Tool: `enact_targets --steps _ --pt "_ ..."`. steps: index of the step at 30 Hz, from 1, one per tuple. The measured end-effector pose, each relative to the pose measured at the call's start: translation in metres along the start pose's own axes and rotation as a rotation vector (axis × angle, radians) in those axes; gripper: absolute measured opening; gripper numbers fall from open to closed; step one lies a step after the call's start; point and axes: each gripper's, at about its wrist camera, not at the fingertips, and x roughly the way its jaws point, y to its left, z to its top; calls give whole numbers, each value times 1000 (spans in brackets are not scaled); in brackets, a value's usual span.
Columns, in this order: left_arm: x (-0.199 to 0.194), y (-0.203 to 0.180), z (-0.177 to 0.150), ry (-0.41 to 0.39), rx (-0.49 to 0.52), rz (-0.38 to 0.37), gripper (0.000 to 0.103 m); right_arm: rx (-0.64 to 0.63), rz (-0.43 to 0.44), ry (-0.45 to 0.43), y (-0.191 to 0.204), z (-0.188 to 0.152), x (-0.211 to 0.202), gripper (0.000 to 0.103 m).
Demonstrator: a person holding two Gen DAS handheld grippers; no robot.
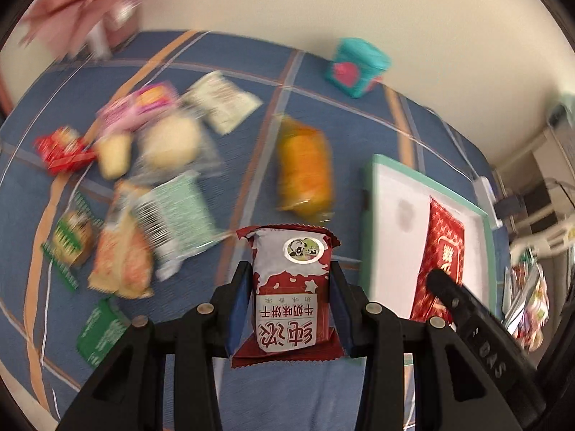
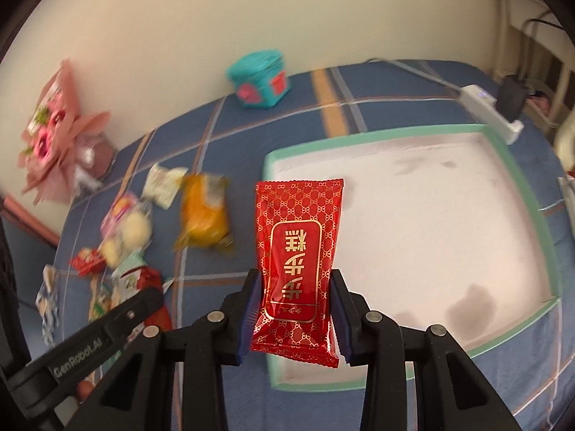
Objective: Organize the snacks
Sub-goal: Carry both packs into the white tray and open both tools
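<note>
My left hand-held gripper (image 1: 290,283) clamps maroon-white biscuit packet (image 1: 291,287), print upside down, reads 牛奶味饼干. My right hand-held gripper (image 2: 295,289) grips red gold-patterned packet (image 2: 299,240), characters 步步糕, hanging over near-left rim of mint-edged white tray (image 2: 517,179). Tray floor bare, roomy. Loose snack pile (image 1: 143,179) on blue plaid cloth (image 1: 323,82), far left, blurred, labels unreadable. Other arm reads "GenRobot.AI".

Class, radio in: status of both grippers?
Left gripper shut on milk biscuit packet. Right gripper shut on red cake packet, over white tray. Nothing blocking.
</note>
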Motion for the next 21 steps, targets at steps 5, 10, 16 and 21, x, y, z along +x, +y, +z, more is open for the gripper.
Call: enact_targets --steps 5,10,16,21 --pt "11 -60 14 -25 132 -32 43 94 -81 -16 -47 19 7 39" --pt "40 -106 23 -13 222 -55 43 168 -125 -25 -89 38 15 40" --pt "81 -138 27 5 276 -63 43 197 -158 -4 -118 48 40 40" --pt "106 -145 29 13 292 -58 43 202 -175 5 -130 55 60 40"
